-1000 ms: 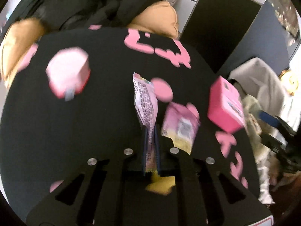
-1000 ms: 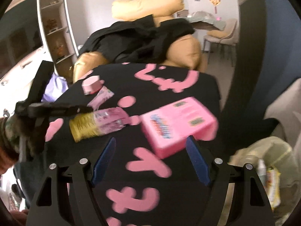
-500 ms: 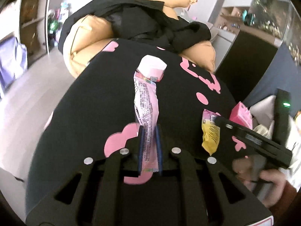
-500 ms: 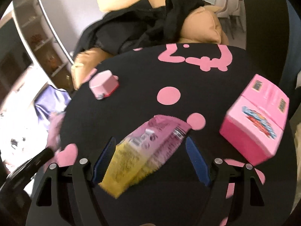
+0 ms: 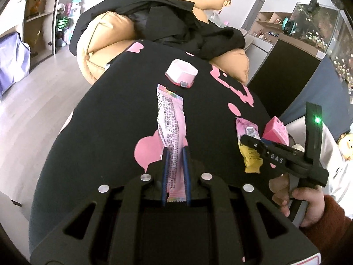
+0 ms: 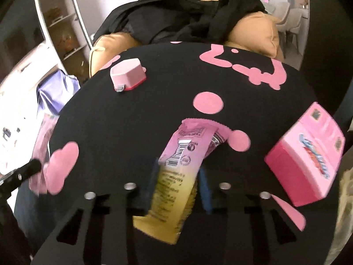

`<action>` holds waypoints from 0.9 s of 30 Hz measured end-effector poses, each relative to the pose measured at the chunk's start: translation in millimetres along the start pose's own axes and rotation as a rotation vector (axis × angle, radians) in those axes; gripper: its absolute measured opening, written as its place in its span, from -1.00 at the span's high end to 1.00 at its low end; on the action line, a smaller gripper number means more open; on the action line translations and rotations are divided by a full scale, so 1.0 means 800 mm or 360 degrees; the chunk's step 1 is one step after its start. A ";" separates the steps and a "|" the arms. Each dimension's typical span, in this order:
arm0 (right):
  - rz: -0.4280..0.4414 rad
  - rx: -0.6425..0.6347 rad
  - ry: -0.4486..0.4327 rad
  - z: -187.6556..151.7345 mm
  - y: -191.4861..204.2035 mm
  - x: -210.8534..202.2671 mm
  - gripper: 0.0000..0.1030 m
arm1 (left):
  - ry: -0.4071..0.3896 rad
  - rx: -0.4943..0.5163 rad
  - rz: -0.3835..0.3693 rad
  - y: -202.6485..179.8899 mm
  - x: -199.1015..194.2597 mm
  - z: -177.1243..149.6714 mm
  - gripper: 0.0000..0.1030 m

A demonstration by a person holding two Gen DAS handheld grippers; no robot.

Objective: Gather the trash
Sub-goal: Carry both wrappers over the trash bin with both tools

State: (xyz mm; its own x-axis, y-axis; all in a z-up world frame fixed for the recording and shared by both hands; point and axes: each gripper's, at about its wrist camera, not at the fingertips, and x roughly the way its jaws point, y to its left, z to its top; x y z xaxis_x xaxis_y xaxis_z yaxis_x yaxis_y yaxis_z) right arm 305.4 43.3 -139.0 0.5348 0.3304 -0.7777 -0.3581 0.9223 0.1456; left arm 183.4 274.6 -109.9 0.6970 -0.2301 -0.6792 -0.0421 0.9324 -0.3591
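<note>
A long pink wrapper (image 5: 171, 119) sticks out forward from my left gripper (image 5: 175, 154), which is shut on its near end above the black table (image 5: 106, 121). My right gripper (image 6: 178, 176) has its jaws closing on a pink-and-yellow snack bag (image 6: 183, 150). Both blue pads touch the bag's sides. The left wrist view shows that gripper (image 5: 253, 148) from the side, held by a hand (image 5: 308, 205), with the bag's yellow end (image 5: 251, 156) hanging below the fingers.
A pink hexagonal box (image 5: 181, 73) stands at the table's far side and a pink carton (image 6: 308, 159) near its right edge. Behind the table is a tan sofa (image 6: 253, 31) draped with black clothing. A pale bag (image 5: 331, 154) sits right of the table.
My right gripper moved from the pink carton to the snack bag, came down around it, and its jaws closed in. My left gripper swung across the table with the pink wrapper still held.
</note>
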 end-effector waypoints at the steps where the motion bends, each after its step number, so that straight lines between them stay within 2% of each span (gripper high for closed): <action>1: 0.0003 -0.0011 -0.0004 -0.003 -0.002 -0.006 0.51 | 0.0002 -0.0001 -0.0007 -0.001 0.000 0.000 0.80; 7: 0.0010 -0.0019 -0.0095 -0.018 -0.021 -0.060 0.58 | 0.0009 0.0007 -0.0062 -0.019 -0.004 0.002 0.80; 14: -0.0018 -0.0056 -0.0315 -0.018 -0.041 -0.138 0.57 | -0.0053 0.0117 -0.0143 -0.074 -0.022 0.021 0.80; 22: -0.0061 -0.0063 -0.0518 -0.022 -0.085 -0.225 0.58 | -0.0141 0.0255 -0.0249 -0.164 -0.045 0.051 0.80; 27: -0.0146 -0.0067 -0.0643 -0.034 -0.128 -0.279 0.58 | -0.0171 0.0399 -0.0405 -0.247 -0.047 0.058 0.80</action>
State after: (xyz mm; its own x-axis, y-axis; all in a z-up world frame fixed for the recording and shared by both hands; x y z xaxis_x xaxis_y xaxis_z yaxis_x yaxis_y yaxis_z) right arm 201.6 -130.2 3.2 0.8203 0.3074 -0.4824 -0.3216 0.9452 0.0555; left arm 199.0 112.3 16.1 0.7341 -0.4452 -0.5127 0.3095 0.8914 -0.3310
